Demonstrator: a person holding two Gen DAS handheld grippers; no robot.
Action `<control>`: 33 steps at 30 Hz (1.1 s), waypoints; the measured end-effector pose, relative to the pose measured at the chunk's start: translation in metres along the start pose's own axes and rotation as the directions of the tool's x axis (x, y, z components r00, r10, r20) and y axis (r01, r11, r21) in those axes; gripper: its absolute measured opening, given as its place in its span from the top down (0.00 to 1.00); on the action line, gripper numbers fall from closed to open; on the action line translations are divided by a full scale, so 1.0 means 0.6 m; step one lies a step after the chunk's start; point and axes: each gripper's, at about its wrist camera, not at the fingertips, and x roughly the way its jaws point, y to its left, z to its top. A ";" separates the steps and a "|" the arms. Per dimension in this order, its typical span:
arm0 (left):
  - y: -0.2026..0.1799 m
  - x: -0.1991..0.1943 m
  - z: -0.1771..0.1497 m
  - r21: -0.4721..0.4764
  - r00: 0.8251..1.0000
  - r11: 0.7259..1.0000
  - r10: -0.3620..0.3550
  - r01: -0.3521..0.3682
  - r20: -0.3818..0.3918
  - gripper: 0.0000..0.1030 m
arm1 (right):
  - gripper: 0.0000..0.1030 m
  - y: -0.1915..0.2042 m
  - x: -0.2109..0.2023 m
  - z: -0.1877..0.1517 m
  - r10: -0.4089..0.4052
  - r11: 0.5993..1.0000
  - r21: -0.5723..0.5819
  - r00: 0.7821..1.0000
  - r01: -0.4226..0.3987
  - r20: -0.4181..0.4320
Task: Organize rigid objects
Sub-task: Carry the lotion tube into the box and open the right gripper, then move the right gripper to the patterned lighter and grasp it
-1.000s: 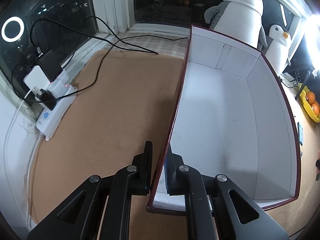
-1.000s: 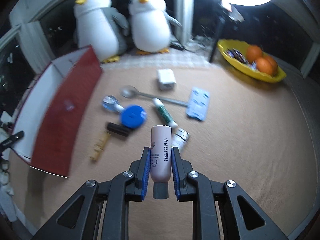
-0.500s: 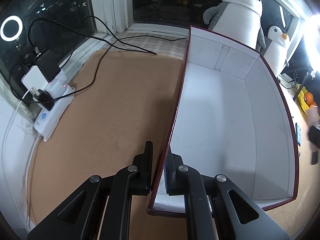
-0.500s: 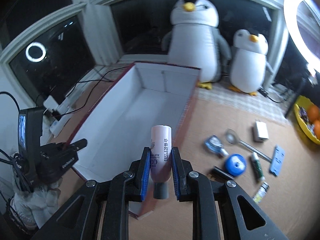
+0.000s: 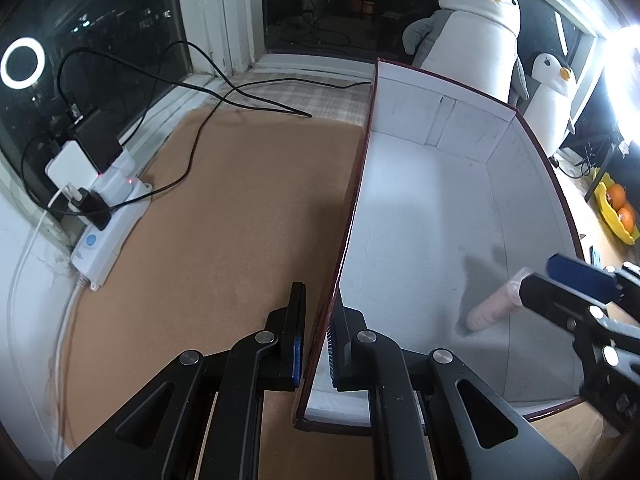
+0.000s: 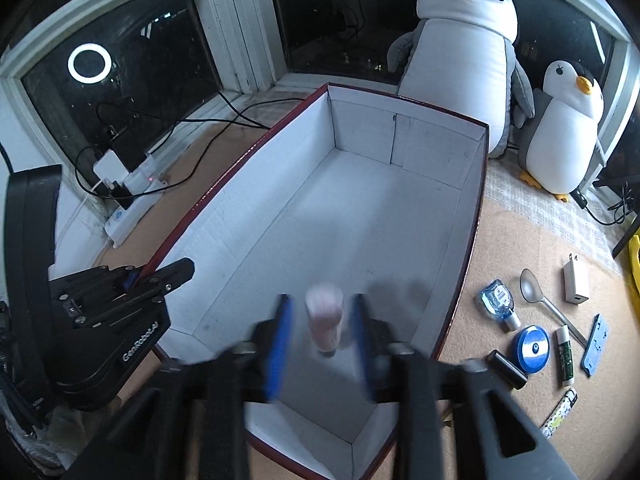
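- Left wrist view: your left gripper (image 5: 318,334) has its jaws clamped on the long left wall of the box (image 5: 416,208), one pad outside on the dark red face, one inside on the white lining.
- Your right gripper (image 6: 320,336) hangs over the near end of that box, and its jaws are opening. The pink bottle (image 6: 325,322) sits between them but the blue pads stand clear of it on both sides, so you are not gripping it.
- That bottle is blurred in the right wrist view. In the left wrist view it shows as a pale pink tube (image 5: 494,308) tilted inside the box by the right wall, just ahead of your right gripper (image 5: 560,286); whether it touches the box floor, you cannot tell.
- Apart from the bottle, the white floor of the box is bare.
- Outside the box, on the table (image 6: 516,236) to its right, lie a spoon (image 6: 538,294), a white charger (image 6: 575,280), a blue round lid (image 6: 532,349), a small blue-capped bottle (image 6: 498,302), a green tube (image 6: 565,356) and a blue flat holder (image 6: 595,344).
- Two plush penguins (image 6: 460,60) stand behind the far end of the box.
- A power strip (image 5: 108,232) with plugs and cables lies on the table to the left of the box.
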 end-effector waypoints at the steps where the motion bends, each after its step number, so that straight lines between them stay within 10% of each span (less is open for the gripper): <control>1: 0.001 0.000 0.002 0.002 1.000 1.000 0.002 -0.002 -0.001 0.92 | 0.58 -0.002 -0.003 -0.001 0.000 1.000 0.003 1.000 0.000 0.007; 20: -0.010 0.009 0.018 0.017 0.998 0.998 0.056 -0.056 -0.027 0.91 | 0.58 -0.230 -0.118 -0.117 -0.071 0.942 0.333 0.994 0.040 0.080; 33: -0.017 0.010 0.024 0.037 0.995 0.995 0.090 -0.089 -0.032 0.91 | 0.58 -0.377 -0.067 -0.219 -0.189 0.838 0.501 0.976 0.217 -0.106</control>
